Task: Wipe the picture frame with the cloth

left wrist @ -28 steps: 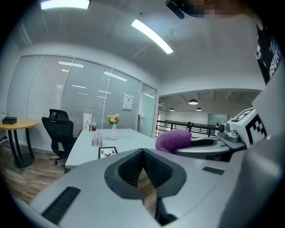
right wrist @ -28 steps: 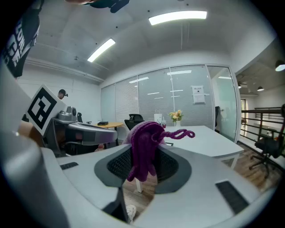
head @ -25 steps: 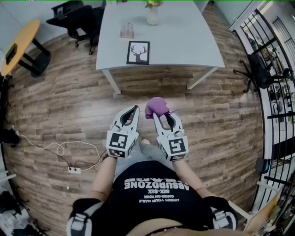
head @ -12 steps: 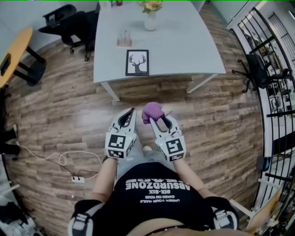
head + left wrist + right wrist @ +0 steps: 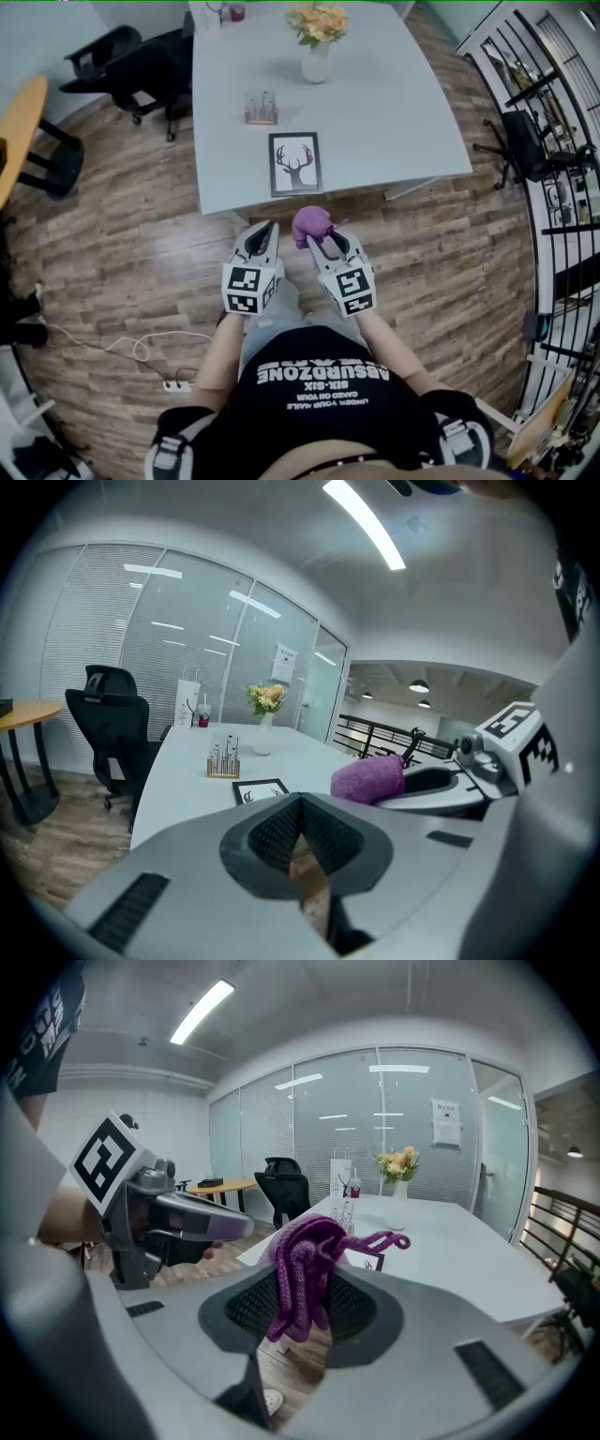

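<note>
The white table (image 5: 394, 103) is filling the upper middle of the head view, with its far edge cut off at the top of the picture. A black office chair (image 5: 122, 56) is standing at its far left corner.

The left gripper (image 5: 260, 234) and the right gripper (image 5: 319, 236) are hovering side by side over the wooden floor (image 5: 122, 253), just short of the table's near edge. In the left gripper view the left gripper (image 5: 300, 808) is showing its jaws pressed together with nothing between them; only floor is peeking through the gap behind the tips. In the right gripper view the right gripper (image 5: 305, 1288) is clenching a bunched purple cloth (image 5: 305, 1274), which is spilling above and below the pads, with a loose strand trailing to the right.

The picture frame (image 5: 295, 163) is lying flat on the table close to the near edge, just ahead of the grippers and apart from them. Its long axis is running away from the person, slightly tilted, and the antlers of the deer drawing are pointing toward the far side. From the right gripper view the cloth is hiding most of the frame (image 5: 373, 1262); from the left gripper view the frame (image 5: 261, 790) is partly cut off by the gripper body.

The cloth (image 5: 310, 225) is sitting above the floor, not touching the table.

A vase of flowers (image 5: 317, 64) and a small wooden rack (image 5: 262, 110) are standing farther back; what the rack is holding is too small to make out.
</note>
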`<act>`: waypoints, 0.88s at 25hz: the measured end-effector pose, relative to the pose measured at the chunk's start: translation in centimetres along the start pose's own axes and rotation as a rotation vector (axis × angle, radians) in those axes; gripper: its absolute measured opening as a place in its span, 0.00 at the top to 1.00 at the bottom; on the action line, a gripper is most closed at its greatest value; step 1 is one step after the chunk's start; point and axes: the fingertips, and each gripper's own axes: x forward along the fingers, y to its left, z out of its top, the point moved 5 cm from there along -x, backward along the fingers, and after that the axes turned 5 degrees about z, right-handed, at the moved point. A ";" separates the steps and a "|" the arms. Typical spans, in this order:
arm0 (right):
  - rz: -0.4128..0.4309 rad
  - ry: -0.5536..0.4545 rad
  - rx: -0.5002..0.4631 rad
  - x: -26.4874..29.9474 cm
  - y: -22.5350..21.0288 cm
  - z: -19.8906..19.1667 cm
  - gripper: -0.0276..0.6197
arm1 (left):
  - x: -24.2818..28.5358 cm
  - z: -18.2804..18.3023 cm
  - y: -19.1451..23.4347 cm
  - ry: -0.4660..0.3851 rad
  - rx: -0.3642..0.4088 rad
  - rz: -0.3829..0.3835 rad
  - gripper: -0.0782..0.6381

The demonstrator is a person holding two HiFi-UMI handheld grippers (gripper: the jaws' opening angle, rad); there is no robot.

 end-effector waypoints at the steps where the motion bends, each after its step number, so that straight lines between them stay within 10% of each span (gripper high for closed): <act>1: 0.001 0.012 -0.002 1.3 -0.4 0.3 0.75 | 0.7 0.2 0.9 0.010 0.003 -0.005 0.87; 22: 0.022 0.273 0.007 16.6 -5.9 -1.8 0.74 | 11.5 -3.5 7.7 0.292 0.010 -0.106 0.87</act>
